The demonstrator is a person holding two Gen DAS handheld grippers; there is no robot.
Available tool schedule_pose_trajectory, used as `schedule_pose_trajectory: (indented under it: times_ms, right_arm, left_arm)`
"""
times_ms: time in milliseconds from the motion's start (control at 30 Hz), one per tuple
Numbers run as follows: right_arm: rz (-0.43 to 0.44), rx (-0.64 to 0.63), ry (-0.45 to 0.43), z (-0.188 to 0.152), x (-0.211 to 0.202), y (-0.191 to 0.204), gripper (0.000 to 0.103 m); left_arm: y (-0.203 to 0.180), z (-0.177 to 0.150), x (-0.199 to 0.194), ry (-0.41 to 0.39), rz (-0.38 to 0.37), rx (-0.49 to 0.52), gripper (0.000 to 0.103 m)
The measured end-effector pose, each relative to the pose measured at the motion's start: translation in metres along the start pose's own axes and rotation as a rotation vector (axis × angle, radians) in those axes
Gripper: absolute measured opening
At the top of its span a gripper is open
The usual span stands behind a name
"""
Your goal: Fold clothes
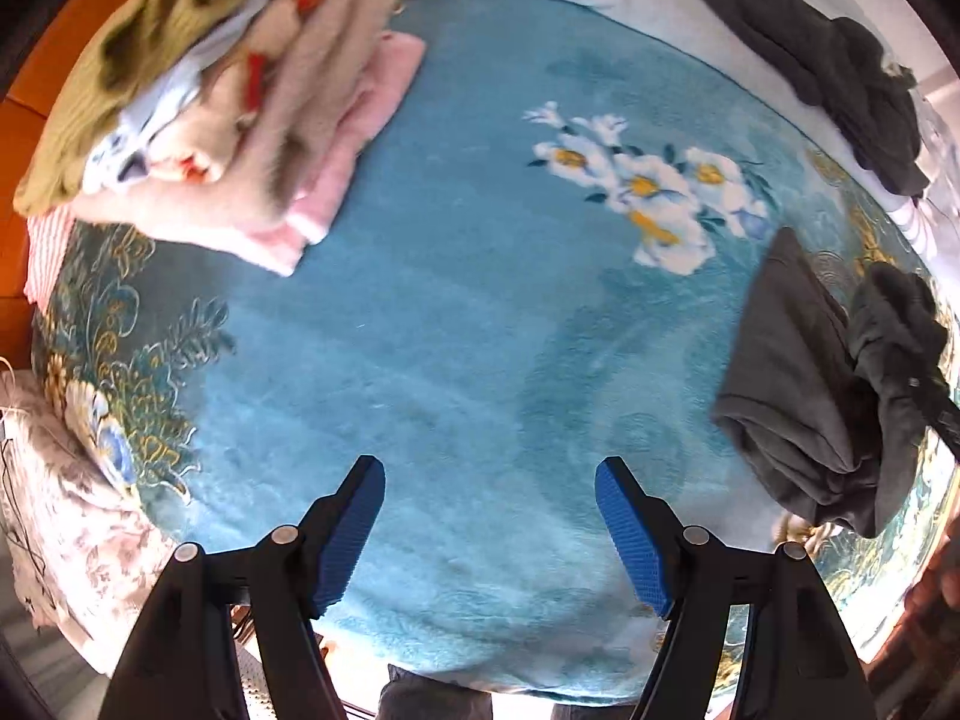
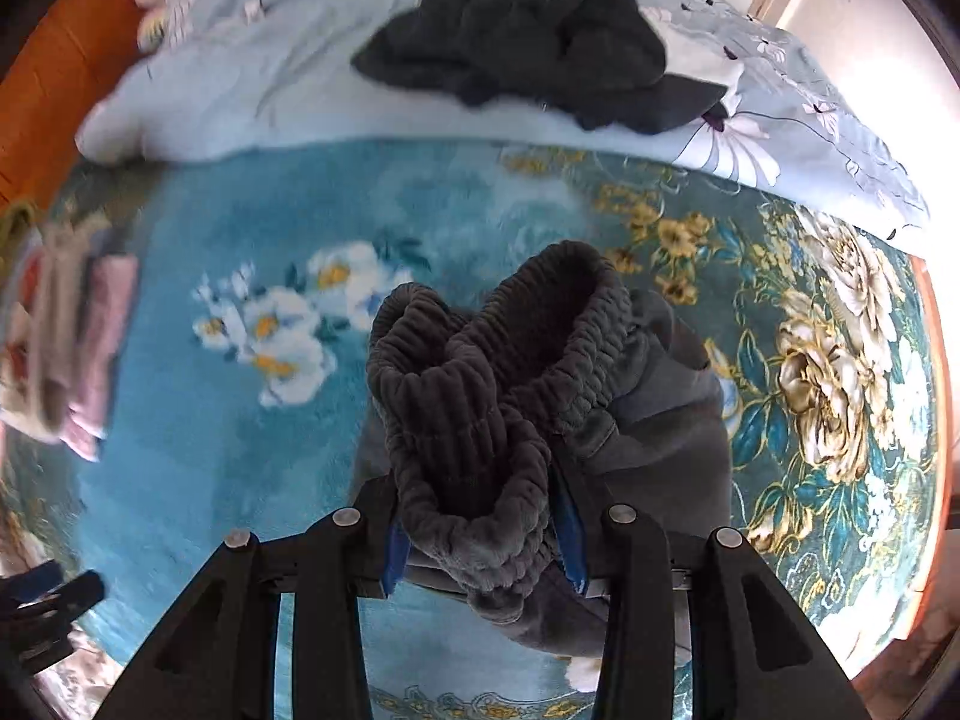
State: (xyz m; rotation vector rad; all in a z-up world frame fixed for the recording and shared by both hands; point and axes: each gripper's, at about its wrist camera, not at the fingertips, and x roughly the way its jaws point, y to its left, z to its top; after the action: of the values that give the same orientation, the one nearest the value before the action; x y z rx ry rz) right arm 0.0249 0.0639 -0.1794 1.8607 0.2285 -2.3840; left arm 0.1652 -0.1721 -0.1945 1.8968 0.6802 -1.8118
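Observation:
Dark grey fleece trousers [image 2: 498, 360] hang bunched from my right gripper [image 2: 480, 510], which is shut on their ribbed elastic waistband; the cloth hides the fingertips. In the left wrist view the same trousers [image 1: 798, 384] dangle at the right, above the blue floral blanket [image 1: 456, 300]. My left gripper [image 1: 489, 468] points down over bare blanket, open, with nothing between its blue pads [image 1: 354, 534].
A stack of folded clothes [image 1: 240, 102], olive, white, beige and pink, sits at the blanket's far left [image 2: 78, 348]. A crumpled dark garment [image 2: 528, 42] lies on the pale flowered quilt [image 2: 240, 90] at the back. Orange wood [image 1: 18, 150] borders the bed.

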Motion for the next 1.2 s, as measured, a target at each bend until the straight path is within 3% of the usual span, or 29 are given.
schedule_pose_trajectory:
  times_ms: [67, 167, 200, 367, 467, 633, 867, 900, 933, 1033, 1100, 1200]
  right_arm:
    - [-0.025, -0.031, 0.017, -0.002, 0.01, 0.011, 0.046]
    - [0.027, -0.047, 0.017, -0.001, 0.014, 0.02, 0.06]
    - [0.075, -0.037, 0.019, -0.003, 0.012, 0.018, 0.066]
    - [0.455, 0.104, 0.044, -0.021, -0.006, -0.028, 0.066]
    - [0.474, 0.221, -0.025, -0.039, -0.026, -0.083, 0.067]
    - [0.355, 0.438, 0.056, -0.075, -0.002, -0.173, 0.068]
    - [0.365, 0.523, 0.114, -0.091, 0.014, -0.2, 0.068]
    - [0.378, 0.533, 0.115, -0.091, 0.016, -0.199, 0.068]
    - [0.391, 0.542, 0.115, -0.091, 0.018, -0.198, 0.068]
    - [0.425, 0.569, 0.116, -0.087, 0.024, -0.196, 0.068]
    - [0.442, 0.574, 0.112, -0.081, 0.028, -0.194, 0.068]
    - [0.468, 0.551, 0.076, -0.07, 0.021, -0.19, 0.068]
  left_arm:
    - [0.002, -0.001, 0.005, 0.018, -0.013, -0.002, 0.076]
    - [-0.006, 0.002, 0.011, 0.042, -0.057, -0.018, 0.076]
    - [-0.012, 0.004, 0.012, 0.044, -0.083, -0.02, 0.076]
    - [-0.054, 0.023, 0.009, 0.041, -0.208, 0.011, 0.076]
    - [-0.094, 0.034, 0.01, 0.046, -0.299, 0.078, 0.076]
    - [-0.159, 0.041, 0.035, 0.13, -0.414, 0.142, 0.079]
    - [-0.192, 0.05, 0.083, 0.221, -0.451, -0.024, 0.08]
    - [-0.194, 0.051, 0.081, 0.207, -0.453, -0.033, 0.077]
    - [-0.197, 0.052, 0.076, 0.183, -0.452, -0.025, 0.064]
    - [-0.208, 0.056, 0.058, 0.117, -0.435, 0.051, 0.044]
    - [-0.211, 0.061, 0.041, 0.079, -0.479, 0.096, 0.037]
    - [-0.215, 0.068, 0.017, 0.023, -0.528, 0.173, 0.035]
